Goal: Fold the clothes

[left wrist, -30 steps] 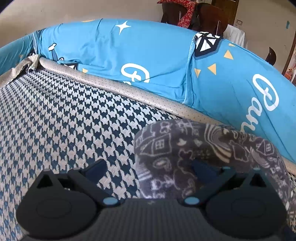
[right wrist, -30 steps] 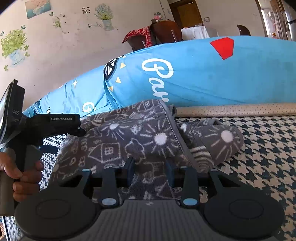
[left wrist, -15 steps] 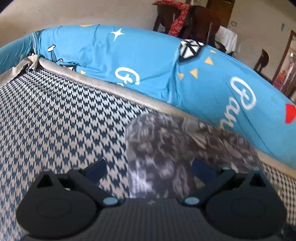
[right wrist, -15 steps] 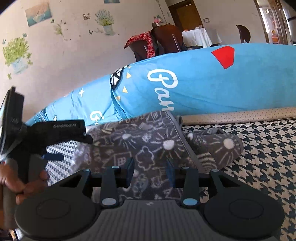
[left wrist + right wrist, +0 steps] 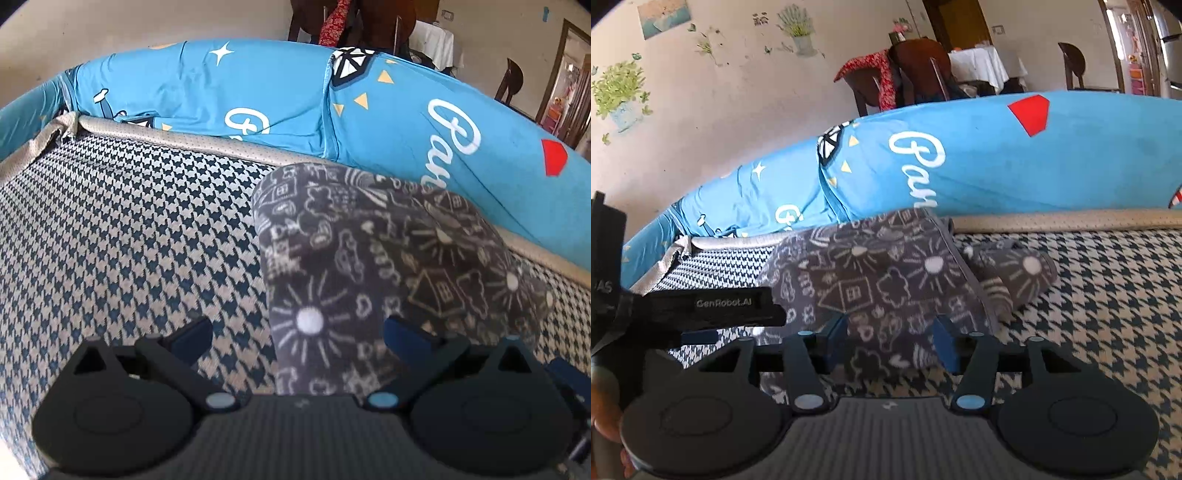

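Observation:
A grey fleece garment (image 5: 369, 258) with white doodle print lies folded on the houndstooth bed cover (image 5: 129, 240). It also shows in the right wrist view (image 5: 886, 280). My left gripper (image 5: 297, 332) is open, its fingers spread wide over the garment's near left edge. My right gripper (image 5: 890, 336) is open, with the garment's near edge between its blue pads (image 5: 943, 343). The left gripper's body (image 5: 701, 310) shows at the left of the right wrist view.
Long blue printed bolsters (image 5: 258, 99) run along the far side of the bed, also seen in the right wrist view (image 5: 997, 162). A beige piped edge (image 5: 184, 140) borders the cover. Chairs (image 5: 905, 81) and a table stand behind.
My right gripper has opened wider. Both grippers have pulled back slightly, and the garment now lies flatter and more spread in front of them.

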{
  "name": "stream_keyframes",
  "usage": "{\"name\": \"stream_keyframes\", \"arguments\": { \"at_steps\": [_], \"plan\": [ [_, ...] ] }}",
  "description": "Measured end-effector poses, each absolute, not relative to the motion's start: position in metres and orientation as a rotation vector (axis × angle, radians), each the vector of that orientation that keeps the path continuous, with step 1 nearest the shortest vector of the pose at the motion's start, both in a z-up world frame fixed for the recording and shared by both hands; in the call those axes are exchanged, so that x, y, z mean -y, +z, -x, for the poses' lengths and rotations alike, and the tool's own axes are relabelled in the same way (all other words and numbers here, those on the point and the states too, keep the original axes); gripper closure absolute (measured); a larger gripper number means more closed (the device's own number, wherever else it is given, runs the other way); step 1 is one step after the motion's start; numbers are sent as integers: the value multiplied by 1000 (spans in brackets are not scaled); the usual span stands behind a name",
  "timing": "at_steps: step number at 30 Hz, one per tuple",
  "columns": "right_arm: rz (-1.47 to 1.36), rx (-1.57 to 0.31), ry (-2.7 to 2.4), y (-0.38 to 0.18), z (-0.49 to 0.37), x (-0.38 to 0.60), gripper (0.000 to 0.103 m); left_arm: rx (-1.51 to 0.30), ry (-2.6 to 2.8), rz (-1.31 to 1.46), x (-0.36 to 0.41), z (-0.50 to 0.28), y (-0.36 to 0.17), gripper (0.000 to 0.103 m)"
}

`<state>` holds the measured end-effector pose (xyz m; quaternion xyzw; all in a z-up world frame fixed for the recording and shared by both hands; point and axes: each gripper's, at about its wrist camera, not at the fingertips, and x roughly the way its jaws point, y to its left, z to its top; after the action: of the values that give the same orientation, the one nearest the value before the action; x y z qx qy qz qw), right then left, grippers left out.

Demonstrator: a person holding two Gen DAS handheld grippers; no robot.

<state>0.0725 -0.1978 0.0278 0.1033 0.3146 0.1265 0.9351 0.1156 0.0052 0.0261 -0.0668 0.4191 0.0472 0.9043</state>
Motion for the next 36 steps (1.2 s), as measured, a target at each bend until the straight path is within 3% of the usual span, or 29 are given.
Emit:
{"name": "stream_keyframes", "arguments": {
  "at_steps": [5,7,18,36],
  "plan": [
    [-230,-682,223,27,-66,206,38,-869,97,97,4,-105,25,0],
    [-232,-697,209,28,-62,209,29,-874,93,86,9,-100,24,0],
    [-173,-799,153,27,-59,220,10,-929,97,39,24,-78,8,0],
    [-52,-956,120,6,-78,215,10,-981,95,30,33,-73,-3,0]
  ]
}}
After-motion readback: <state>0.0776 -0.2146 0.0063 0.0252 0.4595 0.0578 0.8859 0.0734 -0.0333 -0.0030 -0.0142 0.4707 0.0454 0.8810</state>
